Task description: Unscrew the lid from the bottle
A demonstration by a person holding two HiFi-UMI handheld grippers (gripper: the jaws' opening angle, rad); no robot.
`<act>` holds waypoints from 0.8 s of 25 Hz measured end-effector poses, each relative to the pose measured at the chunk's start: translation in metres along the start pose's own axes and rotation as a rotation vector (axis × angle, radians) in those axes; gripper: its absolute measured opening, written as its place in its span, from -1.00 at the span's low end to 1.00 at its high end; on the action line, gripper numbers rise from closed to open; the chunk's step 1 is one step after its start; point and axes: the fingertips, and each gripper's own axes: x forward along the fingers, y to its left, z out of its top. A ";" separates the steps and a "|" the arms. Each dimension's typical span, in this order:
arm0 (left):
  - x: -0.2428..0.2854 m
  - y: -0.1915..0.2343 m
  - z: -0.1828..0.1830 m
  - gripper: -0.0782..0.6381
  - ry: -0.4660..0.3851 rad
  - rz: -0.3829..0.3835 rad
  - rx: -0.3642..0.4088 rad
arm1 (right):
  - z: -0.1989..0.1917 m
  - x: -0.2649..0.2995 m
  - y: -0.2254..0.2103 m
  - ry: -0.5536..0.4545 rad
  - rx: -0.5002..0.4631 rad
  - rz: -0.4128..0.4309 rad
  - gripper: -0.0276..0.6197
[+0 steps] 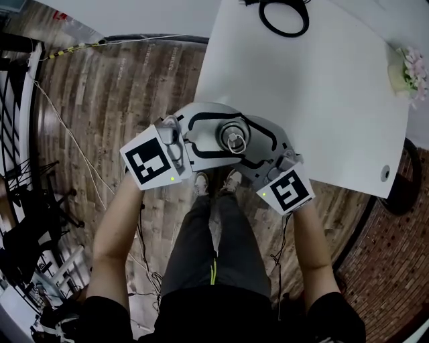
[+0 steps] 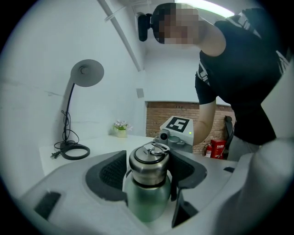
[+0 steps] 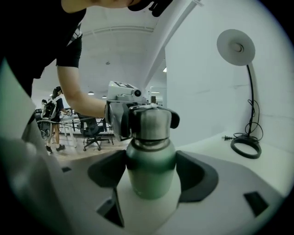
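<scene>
bottle: green body, steel top. The bottle [image 3: 151, 170] stands upright between both grippers at the desk's near-left corner. Its base is hidden by the gripper bodies, so I can't tell if it sits on the desk.
lid: the steel lid [image 2: 148, 164] is on the bottle, with a metal ring [image 2: 159, 148] lying on top of it.
left gripper: the left gripper [image 2: 149, 160] is at lid height with its jaws spread wide and the lid between them. The left pad is clear of the lid and the right pad is just beside it; no squeeze visible.
right gripper: the right gripper [image 3: 151, 160] comes in from the opposite side, lower, at the green body. Its jaws are spread wide with a gap showing on both sides, so it isn't clamping.
marker cubes: the left cube [image 1: 150, 163] and right cube [image 1: 289, 190] hang off the desk's near edge, over the floor.
desk: the white desk [image 1: 322, 87] has a cable grommet [image 1: 385, 173] by its near-right corner.
lamp: the grey desk lamp [image 2: 80, 92] has its ring base [image 1: 284, 17] at the far edge, well apart from the bottle.
flowers: a small pot of flowers [image 1: 405, 70] sits by the right edge.
floor: wood planks [image 1: 120, 100], with the person's legs below the grippers.
</scene>
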 end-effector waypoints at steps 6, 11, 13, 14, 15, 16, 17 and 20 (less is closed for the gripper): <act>-0.001 -0.001 -0.005 -0.01 0.034 0.026 -0.014 | 0.000 0.001 0.001 -0.011 0.012 -0.012 0.09; -0.002 0.008 -0.012 -0.02 0.040 0.308 -0.116 | 0.000 0.000 -0.001 -0.026 0.026 -0.056 0.09; -0.007 0.008 -0.014 -0.03 0.061 0.436 -0.115 | 0.000 0.001 0.001 -0.021 0.023 -0.072 0.09; -0.009 0.008 -0.016 -0.03 0.073 0.503 -0.112 | 0.000 0.001 0.001 -0.020 0.022 -0.078 0.09; -0.011 0.009 -0.017 -0.03 0.085 0.576 -0.110 | 0.000 0.001 0.001 -0.022 0.023 -0.084 0.09; -0.012 0.010 -0.018 -0.03 0.093 0.654 -0.111 | 0.000 0.001 0.001 -0.025 0.025 -0.091 0.09; -0.012 0.011 -0.018 -0.03 0.093 0.732 -0.112 | 0.000 0.000 0.000 -0.028 0.028 -0.100 0.09; -0.014 0.014 -0.012 -0.03 0.037 0.884 -0.093 | -0.001 0.000 0.001 -0.033 0.040 -0.121 0.09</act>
